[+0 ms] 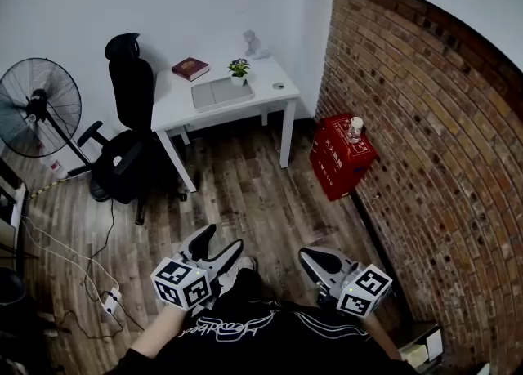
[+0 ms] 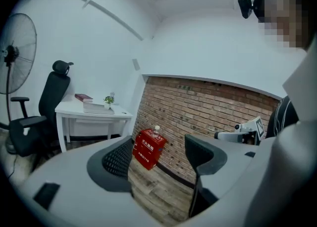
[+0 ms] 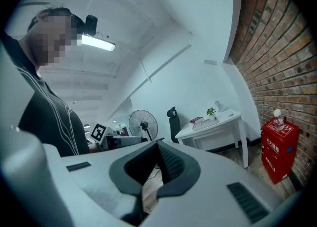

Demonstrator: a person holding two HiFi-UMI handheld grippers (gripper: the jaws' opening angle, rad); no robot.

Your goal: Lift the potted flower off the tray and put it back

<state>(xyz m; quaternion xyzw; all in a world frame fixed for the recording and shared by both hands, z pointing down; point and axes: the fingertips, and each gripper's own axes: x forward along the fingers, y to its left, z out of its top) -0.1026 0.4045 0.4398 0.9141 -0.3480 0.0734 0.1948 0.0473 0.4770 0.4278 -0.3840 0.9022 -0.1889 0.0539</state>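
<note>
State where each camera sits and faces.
Head view: on the head, steeply down over floor to white desk; left gripper, right gripper, shirt show.
Left gripper view: on that gripper, along its open, empty jaws at brick wall; right gripper shows.
Right gripper view: on that gripper, along its shut jaws toward the fan; torso shows.
All share desk, potted flower, red box.

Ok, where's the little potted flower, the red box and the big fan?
potted flower (image 1: pixel 239 67), head view, on its green leaves.
red box (image 1: pixel 335 165), head view, on its red side.
fan (image 1: pixel 37 106), head view, on its middle hub.
</note>
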